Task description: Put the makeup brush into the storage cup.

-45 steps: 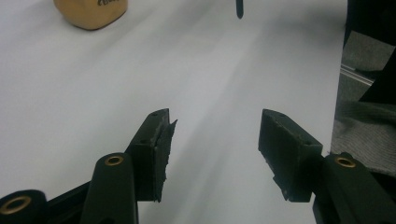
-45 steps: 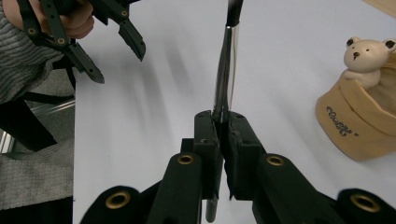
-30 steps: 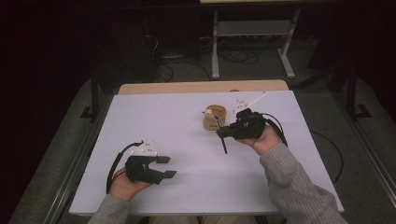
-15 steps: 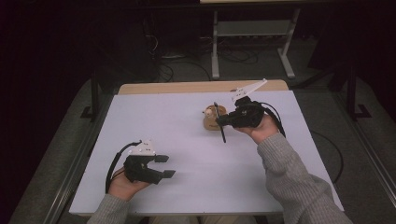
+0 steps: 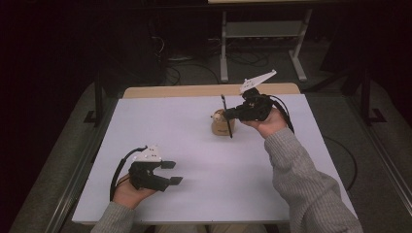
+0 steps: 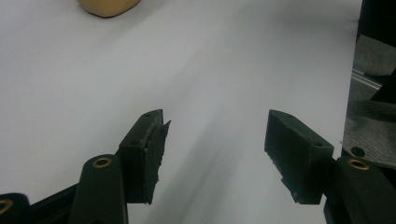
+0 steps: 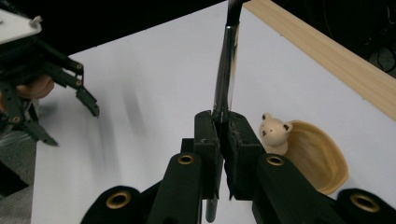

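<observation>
Right gripper (image 7: 223,122) pinching a slim dark pen (image 7: 226,70) upright, just over a tan bear-shaped holder (image 5: 222,124) at the far middle of the white table (image 5: 194,141); left gripper (image 5: 171,172) spread wide, empty, low near the front-left edge.

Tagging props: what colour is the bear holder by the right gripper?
Pale tan with a cream bear head, bear holder; best in the right gripper view.

We see pen (image 7: 225,70): glossy metal barrel. Bear holder (image 7: 308,154): smooth wood. Table (image 5: 194,145): matt white, wood edge. Sleeve (image 5: 311,184): grey knit cloth.
</observation>
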{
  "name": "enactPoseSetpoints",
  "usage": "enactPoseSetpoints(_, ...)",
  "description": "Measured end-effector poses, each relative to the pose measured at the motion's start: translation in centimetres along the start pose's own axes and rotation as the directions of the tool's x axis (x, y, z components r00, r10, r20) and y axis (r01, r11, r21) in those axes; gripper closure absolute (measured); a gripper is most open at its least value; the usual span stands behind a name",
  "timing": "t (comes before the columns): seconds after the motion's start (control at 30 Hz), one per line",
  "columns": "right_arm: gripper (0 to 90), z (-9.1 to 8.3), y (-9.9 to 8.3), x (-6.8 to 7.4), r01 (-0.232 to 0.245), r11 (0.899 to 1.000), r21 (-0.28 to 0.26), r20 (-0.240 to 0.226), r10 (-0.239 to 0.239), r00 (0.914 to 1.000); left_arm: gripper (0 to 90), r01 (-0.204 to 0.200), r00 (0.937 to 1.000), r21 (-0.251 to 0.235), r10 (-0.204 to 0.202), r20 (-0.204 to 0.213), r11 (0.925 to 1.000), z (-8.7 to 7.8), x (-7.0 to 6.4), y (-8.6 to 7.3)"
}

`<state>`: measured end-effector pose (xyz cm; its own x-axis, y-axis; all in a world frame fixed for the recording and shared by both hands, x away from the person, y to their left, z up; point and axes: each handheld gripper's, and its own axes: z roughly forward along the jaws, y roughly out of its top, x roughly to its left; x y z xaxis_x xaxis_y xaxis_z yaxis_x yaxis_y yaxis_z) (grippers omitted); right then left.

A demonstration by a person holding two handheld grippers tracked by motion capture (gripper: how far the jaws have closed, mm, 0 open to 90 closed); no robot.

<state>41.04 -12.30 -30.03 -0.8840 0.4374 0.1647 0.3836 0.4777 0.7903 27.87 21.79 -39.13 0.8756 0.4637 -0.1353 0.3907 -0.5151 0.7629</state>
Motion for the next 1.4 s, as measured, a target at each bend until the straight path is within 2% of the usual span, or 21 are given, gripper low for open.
enactPoseSetpoints(0.43, 83.2, 0.7, 1.8, -1.5, -0.018, 1.0, -0.007, 0.013, 0.018, 0.9998, 37.7, 0.007, 1.0, -0.005, -0.007, -0.007, 1.0, -0.2, 0.0, 0.0)
enactPoseSetpoints(0.5, 83.2, 0.6, 2.1, -1.6, -0.021, 1.0, -0.009, 0.017, 0.021, 0.9996, 37.7, -0.008, 0.9999, 0.006, 0.008, -0.011, 0.9999, -0.3, 0.2, 0.0)
enactPoseSetpoints(0.67, 83.2, 0.5, 3.1, -2.0, -0.018, 1.0, -0.009, 0.043, 0.019, 0.9989, 37.5, 0.005, 1.0, -0.006, -0.005, -0.003, 1.0, -0.4, 0.1, 0.0)
enactPoseSetpoints(0.87, 83.2, 0.3, 4.2, -2.8, -0.017, 1.0, -0.004, 0.07, 0.017, 0.9974, 37.3, -0.004, 1.0, -0.011, 0.004, -0.004, 0.9999, -0.5, 0.1, 0.2)
enactPoseSetpoints(1.07, 83.2, 0.3, 4.7, -3.5, -0.033, 0.999, -0.004, 0.089, 0.034, 0.9954, 33.9, -0.01, 0.9999, -0.017, 0.01, -0.007, 0.9998, -0.5, 0.2, 0.3)
enactPoseSetpoints(1.1, 83.1, 0.3, 4.8, -3.6, -0.037, 0.999, -0.012, 0.086, 0.038, 0.9955, 33.4, 0.003, 1.0, -0.017, -0.003, -0.004, 0.9998, -0.5, 0.2, 0.3)
enactPoseSetpoints(1.4, 83.2, 1.2, 4.8, -4.8, -0.06, 0.998, -0.013, 0.106, 0.061, 0.9925, 28.6, 0.003, 0.9999, -0.011, -0.003, -0.01, 0.9999, -0.4, 0.2, 0.3)
